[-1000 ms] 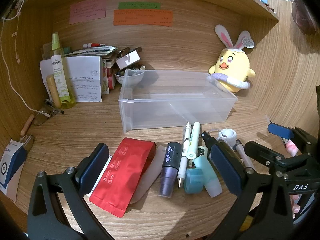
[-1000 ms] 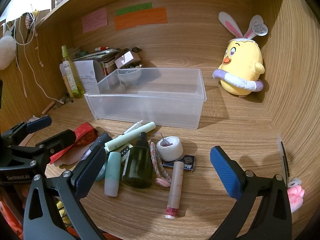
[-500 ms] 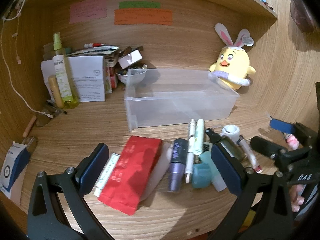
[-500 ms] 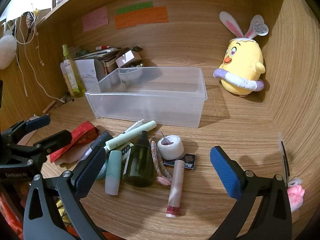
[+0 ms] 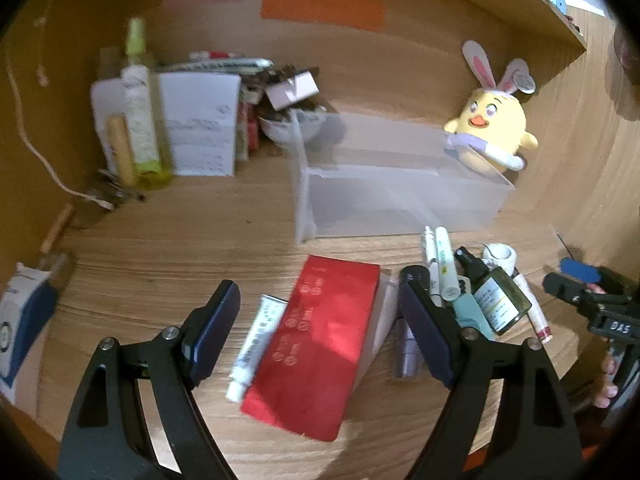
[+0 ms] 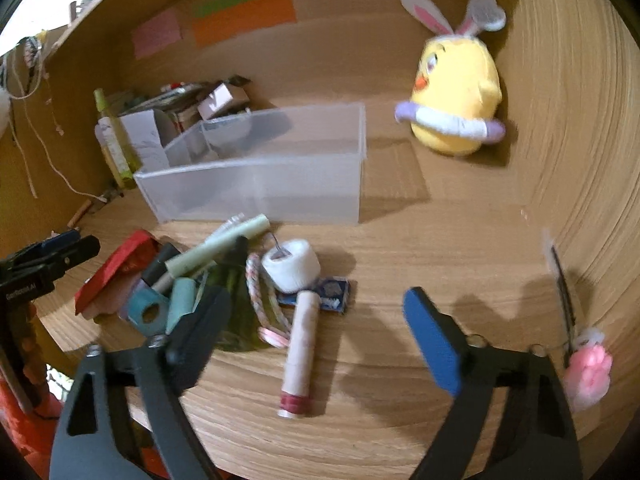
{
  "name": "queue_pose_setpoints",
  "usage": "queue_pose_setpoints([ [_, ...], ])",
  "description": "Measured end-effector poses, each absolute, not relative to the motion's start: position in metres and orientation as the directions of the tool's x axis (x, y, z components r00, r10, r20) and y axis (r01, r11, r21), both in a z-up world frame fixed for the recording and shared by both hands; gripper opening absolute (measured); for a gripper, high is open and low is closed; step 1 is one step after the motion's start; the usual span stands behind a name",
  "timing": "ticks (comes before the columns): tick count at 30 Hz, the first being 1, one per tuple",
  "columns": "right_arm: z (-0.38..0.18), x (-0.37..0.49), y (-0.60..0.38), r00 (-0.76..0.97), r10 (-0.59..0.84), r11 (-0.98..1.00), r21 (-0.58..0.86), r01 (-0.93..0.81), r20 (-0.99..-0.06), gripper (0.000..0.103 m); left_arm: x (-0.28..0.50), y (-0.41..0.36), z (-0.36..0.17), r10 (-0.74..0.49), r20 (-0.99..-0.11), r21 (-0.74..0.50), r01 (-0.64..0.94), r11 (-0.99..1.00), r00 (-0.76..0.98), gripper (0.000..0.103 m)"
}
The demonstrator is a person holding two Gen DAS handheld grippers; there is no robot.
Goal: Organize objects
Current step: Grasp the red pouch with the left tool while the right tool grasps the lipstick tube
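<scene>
A: Wooden desk nook. L gripper (image 5: pixel 320 320)?
B: Wide open, empty; shifted left, red pouch (image 5: pixel 320 344) and white tube (image 5: pixel 256 344) now between fingers.
A: R gripper (image 6: pixel 316 336)?
B: Open, empty, closer over pink tube (image 6: pixel 299 352). Clear bin (image 6: pixel 260 184) beyond, unfilled. Picks imminent.

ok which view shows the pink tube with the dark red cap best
The right wrist view. There the pink tube lies in full between the open right gripper fingers, unobstructed from end to end. In the left wrist view only part of it shows at the far right, behind the dark green spray bottle.
</scene>
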State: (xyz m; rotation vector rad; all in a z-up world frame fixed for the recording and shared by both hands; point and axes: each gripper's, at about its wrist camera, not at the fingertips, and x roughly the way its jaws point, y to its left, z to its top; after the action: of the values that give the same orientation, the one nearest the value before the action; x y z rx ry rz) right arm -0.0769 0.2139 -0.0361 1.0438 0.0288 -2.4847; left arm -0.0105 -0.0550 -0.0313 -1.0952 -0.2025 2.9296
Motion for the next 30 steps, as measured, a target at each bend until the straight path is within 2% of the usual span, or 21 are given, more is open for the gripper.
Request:
queue_pose_setpoints([
  [7, -0.05, -0.076, 0.211, -0.574, -0.385, -0.894, 0.137, 0.427, -0.723, 0.05, -0.044, -0.053, -0.048, 0.104, -0.755, -0.123, -0.017, -0.992, -0.647, 0.083],
  [9, -0.054, -0.075, 0.21, -0.566, -0.377, -0.894, 0.128, 0.43, -0.733, 0.039, -0.053, -0.053, -0.053, 0.131, -0.782, -0.138, -0.036, -0.99, -0.609, 0.083],
  [12, -0.061, -0.079, 0.209, -0.557, -0.369, -0.896, 0.126, 0.426, -0.743, 0.033, -0.063, -0.052, -0.059, 0.127, -0.807, -0.125, -0.042, -0.991, -0.577, 0.083],
  [16, -0.066, -0.081, 0.207, -0.54, -0.38, -0.892, 0.141, 0.43, -0.751, 0.016, -0.068, -0.05, -0.062, 0.112, -0.81, -0.107, -0.044, -0.993, -0.576, 0.083],
  [17, -0.067, -0.081, 0.207, -0.543, -0.379, -0.892, 0.14, 0.43, -0.749, 0.015, -0.068, -0.05, -0.062, 0.111, -0.805, -0.106, -0.043, -0.993, -0.582, 0.08],
  [20, -0.064, -0.079, 0.21, -0.56, -0.373, -0.898, 0.136, 0.418, -0.74, 0.014, -0.068, -0.048, -0.062, 0.114, -0.802, -0.106, -0.049, -0.993, -0.587, 0.054],
  [30, -0.036, -0.083, 0.226, -0.633, -0.374, -0.911, 0.142, 0.386, -0.678, 0.014, -0.049, -0.056, -0.033, 0.097, -0.722, -0.122, -0.012, -0.992, -0.686, 0.054],
])
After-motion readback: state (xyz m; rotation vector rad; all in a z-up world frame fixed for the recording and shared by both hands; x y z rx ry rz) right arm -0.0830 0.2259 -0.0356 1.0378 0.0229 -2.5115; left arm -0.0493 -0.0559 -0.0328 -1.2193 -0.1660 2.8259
